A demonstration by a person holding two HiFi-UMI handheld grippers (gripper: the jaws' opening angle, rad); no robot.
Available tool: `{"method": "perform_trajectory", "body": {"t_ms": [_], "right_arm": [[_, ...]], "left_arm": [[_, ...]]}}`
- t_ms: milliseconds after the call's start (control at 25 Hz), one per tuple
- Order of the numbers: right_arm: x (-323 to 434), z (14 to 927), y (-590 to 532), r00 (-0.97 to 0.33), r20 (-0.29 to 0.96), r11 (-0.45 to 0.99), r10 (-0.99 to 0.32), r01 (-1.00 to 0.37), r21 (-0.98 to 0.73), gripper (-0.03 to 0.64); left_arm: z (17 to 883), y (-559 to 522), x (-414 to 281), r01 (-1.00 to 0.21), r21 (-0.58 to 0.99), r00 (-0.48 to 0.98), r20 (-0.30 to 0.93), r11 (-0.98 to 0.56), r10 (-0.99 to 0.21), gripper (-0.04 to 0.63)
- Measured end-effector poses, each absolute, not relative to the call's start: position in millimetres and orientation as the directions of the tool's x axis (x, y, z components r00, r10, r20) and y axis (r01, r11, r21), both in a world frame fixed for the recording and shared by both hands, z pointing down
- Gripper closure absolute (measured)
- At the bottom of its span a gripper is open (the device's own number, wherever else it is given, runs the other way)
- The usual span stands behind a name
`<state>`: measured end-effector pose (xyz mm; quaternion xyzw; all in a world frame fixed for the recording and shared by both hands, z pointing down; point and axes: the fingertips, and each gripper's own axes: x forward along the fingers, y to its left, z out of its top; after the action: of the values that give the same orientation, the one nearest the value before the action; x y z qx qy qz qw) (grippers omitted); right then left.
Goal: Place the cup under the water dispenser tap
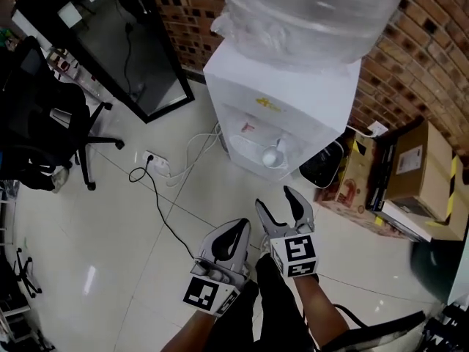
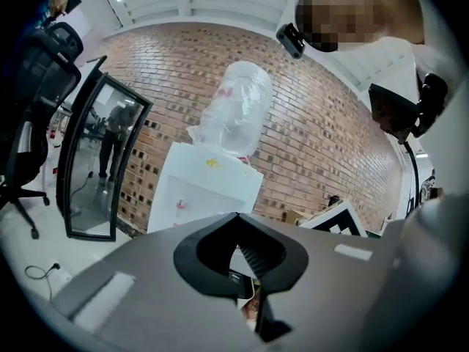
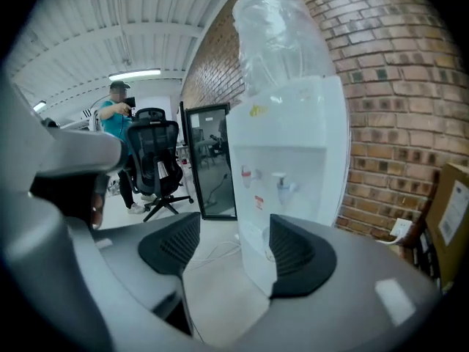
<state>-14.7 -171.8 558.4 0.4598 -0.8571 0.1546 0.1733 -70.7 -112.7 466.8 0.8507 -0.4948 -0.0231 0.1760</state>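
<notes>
Water dispenser, yellow logo illegible, left gripper jaws closed, right gripper jaws open

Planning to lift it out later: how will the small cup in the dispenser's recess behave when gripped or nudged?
The cup looks small, pale and thin-walled, so probably light and easily crushed by a hard squeeze. Whether it holds water I cannot tell; if empty, a nudge would likely tip it in the water dispenser recess, and its round body might roll.
</notes>
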Motion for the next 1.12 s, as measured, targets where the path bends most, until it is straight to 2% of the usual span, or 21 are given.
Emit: {"method": "perform_trajectory", "body": {"t_ms": [360,560,680,1120], "right_arm": [[-19,433,-131,-0.57,0.34,0.572,-0.749,-0.814,-0.103,0.387],[-17,367,-97,-0.601,0.295,0.61,-0.743,-0.789,-0.072,0.488],[-19,331,-80,-0.617,0.254,0.628,-0.745,-0.777,-0.044,0.523],[-12,275,-7,-0.601,0.21,0.619,-0.771,-0.785,0.025,0.604]], "left_arm": [[376,-92,-67,-0.825,0.27,0.53,0.068,-0.496,-0.845,0.606],[325,-74,-66,-0.815,0.219,0.553,0.018,-0.536,-0.833,0.606],[296,-65,-64,-0.808,0.202,0.56,-0.027,-0.553,-0.828,0.606],[245,-2,-60,-0.774,0.183,0.599,-0.1,-0.606,-0.795,0.606]]}}
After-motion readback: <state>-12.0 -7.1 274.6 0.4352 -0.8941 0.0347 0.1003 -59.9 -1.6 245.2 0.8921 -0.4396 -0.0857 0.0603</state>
